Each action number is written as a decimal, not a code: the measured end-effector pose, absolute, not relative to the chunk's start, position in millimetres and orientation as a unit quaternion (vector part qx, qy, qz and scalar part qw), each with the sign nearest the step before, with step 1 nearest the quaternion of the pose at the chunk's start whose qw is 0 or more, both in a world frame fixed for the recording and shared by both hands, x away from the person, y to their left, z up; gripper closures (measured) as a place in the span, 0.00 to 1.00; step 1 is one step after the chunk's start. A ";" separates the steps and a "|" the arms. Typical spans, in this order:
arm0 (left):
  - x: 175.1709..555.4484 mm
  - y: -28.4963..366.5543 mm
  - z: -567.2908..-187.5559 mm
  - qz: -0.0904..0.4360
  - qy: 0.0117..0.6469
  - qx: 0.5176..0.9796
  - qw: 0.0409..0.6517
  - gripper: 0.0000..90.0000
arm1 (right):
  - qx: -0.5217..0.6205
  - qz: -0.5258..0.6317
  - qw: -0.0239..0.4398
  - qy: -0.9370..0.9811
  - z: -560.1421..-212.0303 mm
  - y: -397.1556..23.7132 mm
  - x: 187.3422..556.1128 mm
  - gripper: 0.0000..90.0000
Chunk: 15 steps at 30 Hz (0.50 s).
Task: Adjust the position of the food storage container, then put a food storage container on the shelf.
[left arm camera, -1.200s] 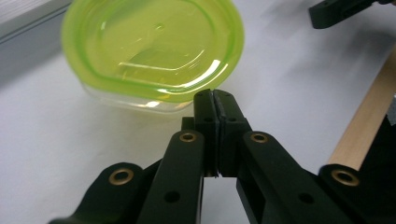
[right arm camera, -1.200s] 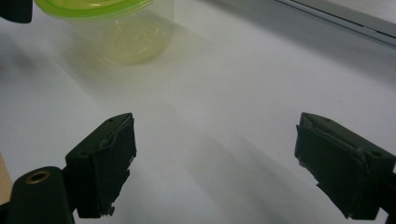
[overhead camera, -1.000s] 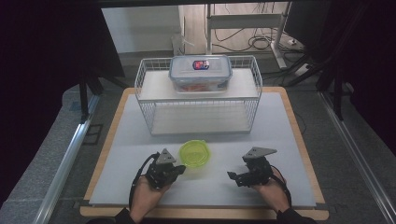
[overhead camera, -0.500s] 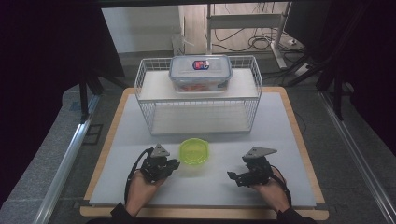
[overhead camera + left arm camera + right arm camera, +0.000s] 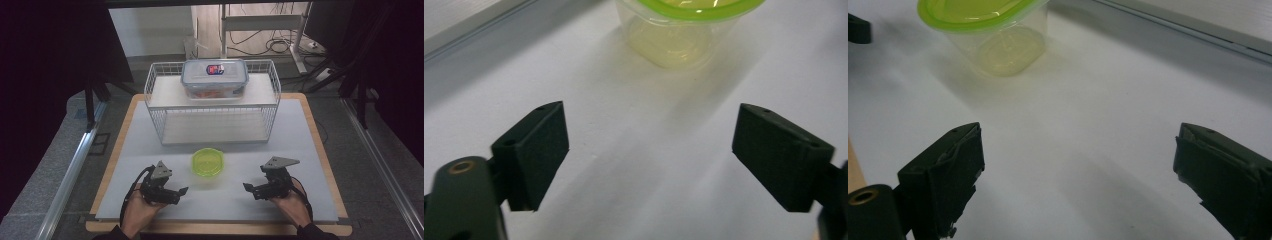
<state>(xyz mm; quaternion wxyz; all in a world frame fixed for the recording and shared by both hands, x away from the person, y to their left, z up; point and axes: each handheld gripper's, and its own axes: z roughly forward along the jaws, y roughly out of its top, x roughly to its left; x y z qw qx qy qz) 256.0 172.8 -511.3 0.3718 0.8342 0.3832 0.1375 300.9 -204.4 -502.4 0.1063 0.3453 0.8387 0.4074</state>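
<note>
Two hand-held grippers stood wide beside a small green-lidded cup on the surface.

The left hand-held gripper (image 5: 176,192) had just been opening its jaws, with nothing between them, and it lay near the front edge of the white surface (image 5: 150,145). The right hand-held gripper (image 5: 252,189) was wide too and gripped nothing. The green-lidded cup (image 5: 208,162) stood upright between them, a little farther back, apart from both, in front of the wire rack (image 5: 155,107) bearing a clear lidded box (image 5: 215,77).

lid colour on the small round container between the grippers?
Translucent lime green lid on a clear tub; shows best in the right gripper view.
</note>
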 end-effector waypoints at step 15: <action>246.5 179.7 -514.1 0.195 0.377 0.826 0.370 0.06 | 0.360 0.419 0.050 0.832 -493.8 -187.8 306.6 0.01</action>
